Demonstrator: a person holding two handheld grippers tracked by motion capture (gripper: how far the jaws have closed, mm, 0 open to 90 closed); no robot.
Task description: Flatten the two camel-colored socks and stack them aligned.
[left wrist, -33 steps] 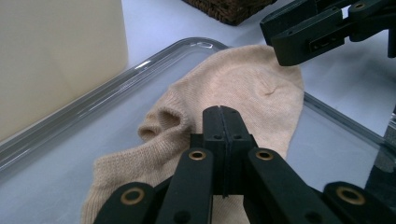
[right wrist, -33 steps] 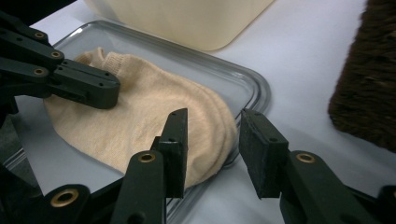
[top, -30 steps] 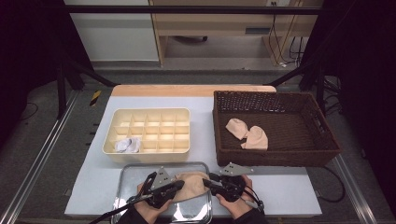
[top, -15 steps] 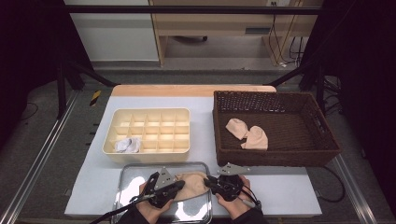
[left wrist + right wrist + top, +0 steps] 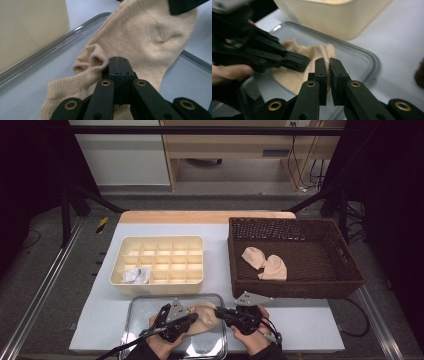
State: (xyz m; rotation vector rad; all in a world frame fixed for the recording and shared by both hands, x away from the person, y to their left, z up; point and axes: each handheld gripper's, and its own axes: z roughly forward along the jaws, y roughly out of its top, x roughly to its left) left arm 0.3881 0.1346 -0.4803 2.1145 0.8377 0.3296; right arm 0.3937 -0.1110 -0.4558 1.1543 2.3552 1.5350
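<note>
Midway: beige sock (image 5: 140, 42) pinched between left gripper (image 5: 119, 65) and right gripper (image 5: 329, 65), jaws just closing; two socks (image 5: 265, 262) waiting in basket (image 5: 345, 270).

Sock (image 5: 140, 42) partly under the left gripper (image 5: 119, 65), lower end cropped.

Table (image 5: 210, 222) had a pale grey top with a wooden strip along the far edge. Directly on it: cream divider box (image 5: 159, 284) left of centre, wicker basket (image 5: 295, 290) right, metal tray (image 5: 135, 312) at near edge.
</note>
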